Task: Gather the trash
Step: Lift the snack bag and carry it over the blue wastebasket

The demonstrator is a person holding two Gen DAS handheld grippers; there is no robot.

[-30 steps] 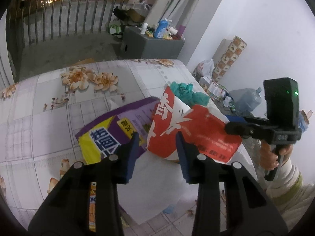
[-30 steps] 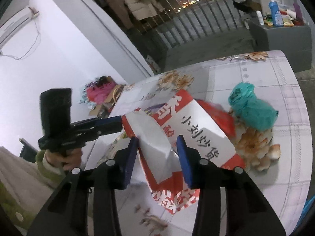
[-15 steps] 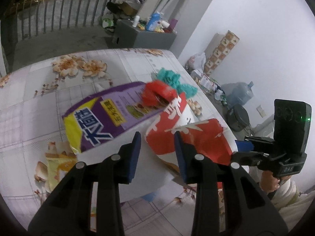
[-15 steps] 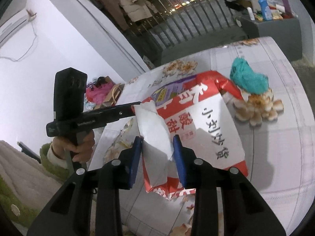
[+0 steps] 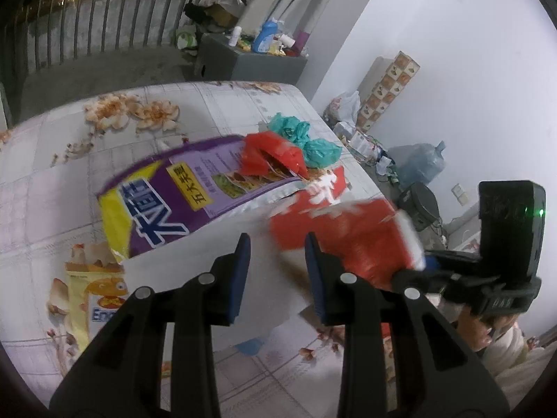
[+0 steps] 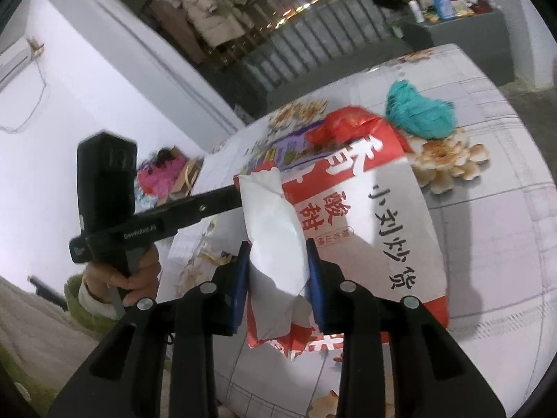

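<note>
A red and white snack bag [image 6: 379, 216] lies on the flowered tablecloth [image 6: 494, 188]. My right gripper [image 6: 278, 271] is shut on its folded white edge [image 6: 275, 230] and holds it up; the bag looks blurred in the left wrist view [image 5: 348, 240]. My left gripper [image 5: 276, 275] is open and empty above a white sheet [image 5: 195, 278], left of the bag. A purple and yellow bag [image 5: 167, 202], a crumpled red wrapper [image 5: 268, 156] and a teal plastic bag [image 5: 306, 139] lie beyond. A yellow snack packet [image 5: 94, 299] lies at the left.
The table's right edge [image 5: 369, 181] drops to floor clutter: a water jug [image 5: 421, 163], a patterned box [image 5: 390, 87] and bags. A grey cabinet [image 5: 243, 62] with bottles stands by the balcony railing [image 5: 87, 28].
The left gripper has let go of the red and white bag and drawn back over the white sheet. The right gripper has pulled the bag toward itself, uncovering the purple bag and red wrapper.
</note>
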